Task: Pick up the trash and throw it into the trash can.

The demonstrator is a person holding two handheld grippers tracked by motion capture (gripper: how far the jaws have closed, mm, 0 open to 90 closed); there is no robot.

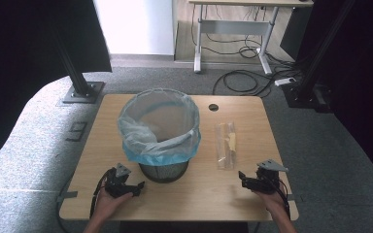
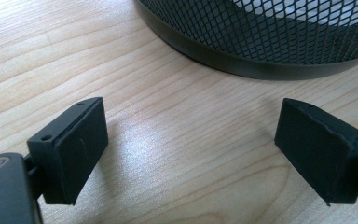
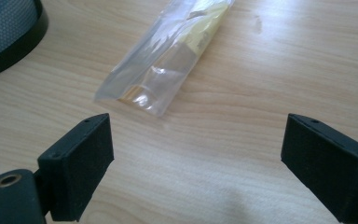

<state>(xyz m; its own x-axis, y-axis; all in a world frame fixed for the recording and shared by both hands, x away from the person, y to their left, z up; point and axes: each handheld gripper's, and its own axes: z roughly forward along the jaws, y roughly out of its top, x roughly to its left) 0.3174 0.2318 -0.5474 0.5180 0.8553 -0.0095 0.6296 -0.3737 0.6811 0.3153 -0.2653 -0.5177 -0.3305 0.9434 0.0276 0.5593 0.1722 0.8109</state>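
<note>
1. In the high view, the left gripper sits at the lower left of the frame, low over the wooden table, held in a hand.
2. Its jaws stand wide apart with nothing between them; in its own view the mesh bin fills the upper right, just beyond the jaw tips.
3. The bin, lined with a pale blue bag, stands at the centre of the high view.
4. The right gripper is at the lower right, jaws also spread and empty.
5. A clear plastic packet lies flat right of the bin; in the right gripper view it lies at upper centre, near the jaws but apart.
</note>
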